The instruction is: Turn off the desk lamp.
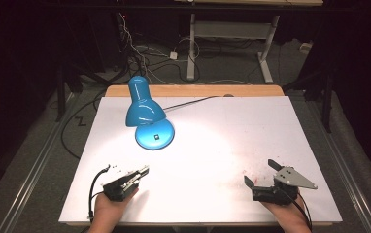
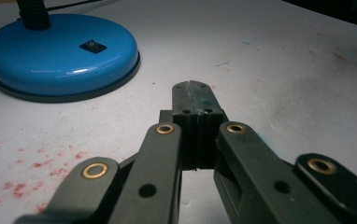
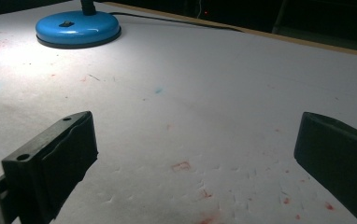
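Observation:
A blue desk lamp (image 1: 144,109) stands lit at the back left of the white table (image 1: 251,126), its round base (image 2: 60,58) bearing a black rocker switch (image 2: 93,46). The base (image 3: 77,29) also lies far off in the right gripper view. My left gripper (image 1: 144,170) rests near the front left edge, pointing toward the lamp base. Its jaws are shut flat against each other with nothing between them (image 2: 194,95). My right gripper (image 1: 261,172) rests near the front right edge, open wide, with bare table between its pads (image 3: 195,154).
The lamp's black cable (image 1: 193,101) runs from the base to the table's back edge. Red and blue stains (image 2: 41,163) speckle the white surface. Beyond the table are a dark floor with cables and the legs of another desk (image 1: 232,43).

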`<state>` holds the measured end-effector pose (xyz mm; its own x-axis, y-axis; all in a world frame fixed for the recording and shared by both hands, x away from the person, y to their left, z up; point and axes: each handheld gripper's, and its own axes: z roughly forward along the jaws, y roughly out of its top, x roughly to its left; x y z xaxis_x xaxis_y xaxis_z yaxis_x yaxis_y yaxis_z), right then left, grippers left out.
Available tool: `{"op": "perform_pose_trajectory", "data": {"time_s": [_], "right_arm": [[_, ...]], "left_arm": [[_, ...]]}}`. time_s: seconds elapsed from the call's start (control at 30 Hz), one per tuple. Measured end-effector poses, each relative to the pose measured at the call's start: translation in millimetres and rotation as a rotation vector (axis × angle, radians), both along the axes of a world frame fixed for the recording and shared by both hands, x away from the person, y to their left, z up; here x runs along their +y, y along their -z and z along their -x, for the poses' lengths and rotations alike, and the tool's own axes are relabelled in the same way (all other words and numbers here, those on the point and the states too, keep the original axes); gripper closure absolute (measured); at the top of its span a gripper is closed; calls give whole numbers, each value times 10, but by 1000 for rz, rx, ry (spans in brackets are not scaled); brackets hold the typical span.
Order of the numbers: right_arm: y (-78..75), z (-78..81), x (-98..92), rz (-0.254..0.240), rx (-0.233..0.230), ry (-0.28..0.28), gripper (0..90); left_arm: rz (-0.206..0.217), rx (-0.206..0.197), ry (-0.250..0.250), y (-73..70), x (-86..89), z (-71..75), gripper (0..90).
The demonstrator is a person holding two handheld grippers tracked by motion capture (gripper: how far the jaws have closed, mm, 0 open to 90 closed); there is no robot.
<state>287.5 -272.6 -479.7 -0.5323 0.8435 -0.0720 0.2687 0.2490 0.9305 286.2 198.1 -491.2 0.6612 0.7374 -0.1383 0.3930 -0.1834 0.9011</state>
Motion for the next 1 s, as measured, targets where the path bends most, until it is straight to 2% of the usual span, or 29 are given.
{"op": "perform_pose_trajectory", "data": {"time_s": [0.3,0.33,0.37,0.6,0.8,0.87,0.9,1.0], "right_arm": [[5,-2,6,-5,0,-3,2],[6,3,10,-10,6,-1,2],[6,3,11,-9,5,-1,2],[6,4,26,2,5,-15,2],[-7,3,13,-3,-1,-11,2],[-6,7,4,-4,-1,-9,2],[-5,9,2,-4,2,-6,2],[-6,6,3,-7,2,-5,2]], "left_arm": [[-4,7,-4,45,-19,4,878],[6,11,0,49,-12,5,878],[16,10,14,50,2,5,877],[16,-8,6,35,-5,17,877],[7,-22,-5,-75,-9,-92,878],[-32,-45,-20,-119,-15,-141,878],[-39,-58,-27,-136,-16,-169,878],[-20,-63,-38,-160,-14,-256,878]]}}
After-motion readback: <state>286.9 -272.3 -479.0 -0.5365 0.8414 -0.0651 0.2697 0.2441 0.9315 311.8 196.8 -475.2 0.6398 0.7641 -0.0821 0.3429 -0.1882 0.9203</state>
